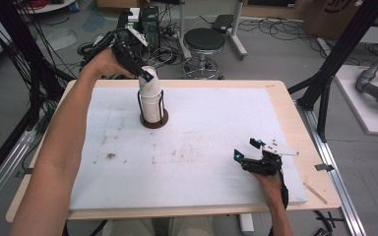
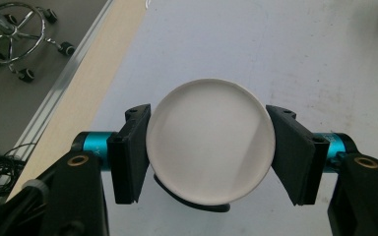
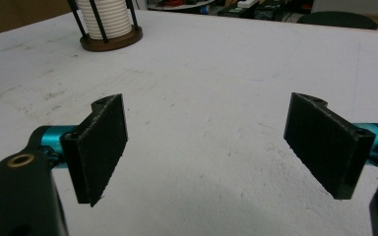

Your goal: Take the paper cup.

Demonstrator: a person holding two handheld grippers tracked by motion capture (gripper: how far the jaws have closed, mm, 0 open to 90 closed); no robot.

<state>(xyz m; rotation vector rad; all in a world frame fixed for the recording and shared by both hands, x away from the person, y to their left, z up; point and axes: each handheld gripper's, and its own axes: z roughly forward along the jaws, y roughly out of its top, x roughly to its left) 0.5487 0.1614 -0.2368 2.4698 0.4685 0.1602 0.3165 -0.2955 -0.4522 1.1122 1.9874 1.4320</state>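
Observation:
A stack of white cups [image 1: 151,101] stands upright in a black wire holder on a round brown base [image 1: 153,121], at the far left of the white mat. My left gripper [image 1: 145,74] comes down on the stack from above. In the left gripper view its pads [image 2: 133,152] press on both sides of the top cup [image 2: 210,140], seen from above as a white disc. My right gripper [image 1: 246,149] rests low at the mat's near right, open, and its jaws [image 3: 207,103] have only bare mat between them. The stack [image 3: 104,19] stands far off from it.
The white mat [image 1: 202,123] covers most of a wooden table [image 1: 295,128]. A black stool [image 1: 204,42] and floor cables lie beyond the far edge. Black frame posts [image 1: 325,83] rise at the right, and dark cable bundles hang at the left.

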